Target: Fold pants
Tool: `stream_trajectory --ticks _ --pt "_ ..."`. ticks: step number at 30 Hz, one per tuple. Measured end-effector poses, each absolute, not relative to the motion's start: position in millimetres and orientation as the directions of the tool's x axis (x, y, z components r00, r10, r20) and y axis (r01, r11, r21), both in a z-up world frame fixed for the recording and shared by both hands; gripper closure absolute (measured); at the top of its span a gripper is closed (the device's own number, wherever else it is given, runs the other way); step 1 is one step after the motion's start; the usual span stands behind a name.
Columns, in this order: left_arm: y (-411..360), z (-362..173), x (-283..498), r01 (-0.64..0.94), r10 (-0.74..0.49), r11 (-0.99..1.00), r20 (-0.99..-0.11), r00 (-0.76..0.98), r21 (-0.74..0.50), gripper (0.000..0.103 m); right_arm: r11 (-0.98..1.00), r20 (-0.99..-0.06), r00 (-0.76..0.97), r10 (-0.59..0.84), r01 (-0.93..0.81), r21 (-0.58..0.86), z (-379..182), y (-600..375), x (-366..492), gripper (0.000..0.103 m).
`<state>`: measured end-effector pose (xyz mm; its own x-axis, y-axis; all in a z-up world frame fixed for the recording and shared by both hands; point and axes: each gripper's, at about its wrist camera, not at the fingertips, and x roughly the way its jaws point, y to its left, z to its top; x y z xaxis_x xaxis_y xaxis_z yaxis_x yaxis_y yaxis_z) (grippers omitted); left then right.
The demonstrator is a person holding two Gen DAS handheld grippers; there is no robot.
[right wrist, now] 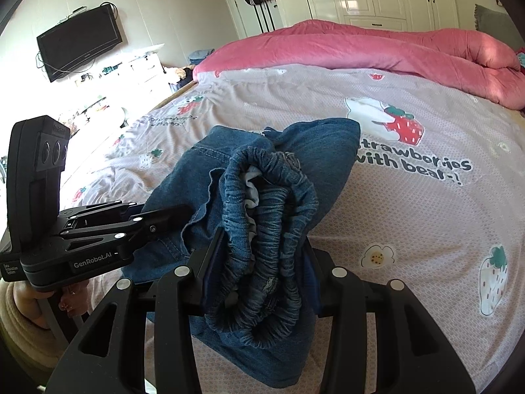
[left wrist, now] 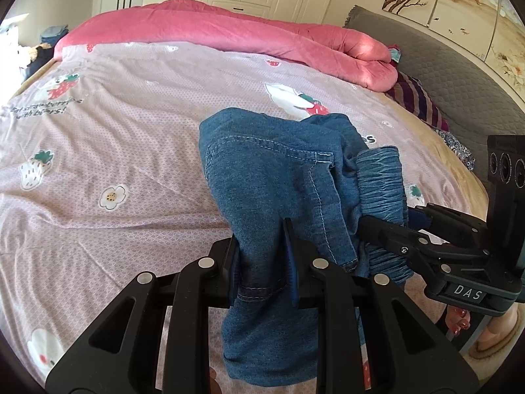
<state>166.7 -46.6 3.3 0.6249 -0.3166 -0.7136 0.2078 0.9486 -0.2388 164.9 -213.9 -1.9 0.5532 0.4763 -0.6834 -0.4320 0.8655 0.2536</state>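
Two handheld grippers held one pair of blue denim pants (left wrist: 282,177) above a bed (left wrist: 115,124), near its front edge. The left gripper (left wrist: 262,256) had its fingers closed on a bunched fold of a pant leg, whose hemmed end hung down between them toward the bed. The right gripper (right wrist: 259,262) had its fingers clamped on the gathered elastic waistband (right wrist: 262,249), a thick wad that kept them fairly wide apart. Seen from the right wrist, the left gripper came in from the left side, just beside the waistband, with a person's hand (right wrist: 32,298) on its handle. The rest of the pants draped forward in a loose heap, the far part resting on the bedsheet (right wrist: 410,203), which was pink and printed with strawberries, flowers and lettering. A rolled pink quilt (left wrist: 229,32) lay along the far edge of the bed, well apart from the pants.
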Motion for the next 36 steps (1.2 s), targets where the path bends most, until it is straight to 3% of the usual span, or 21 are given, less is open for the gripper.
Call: stream_trajectory --ticks 23,36 --pt "-44 -40 182 0.153 -0.297 0.954 -0.766 0.570 -0.257 0.083 0.886 -0.749 0.480 0.458 -0.317 0.338 -48 -225 188 0.057" --pt "-45 -38 177 0.151 -0.278 0.960 -0.764 0.582 -0.235 0.081 0.895 -0.743 0.501 0.443 -0.287 0.341 -45 -228 183 0.046"
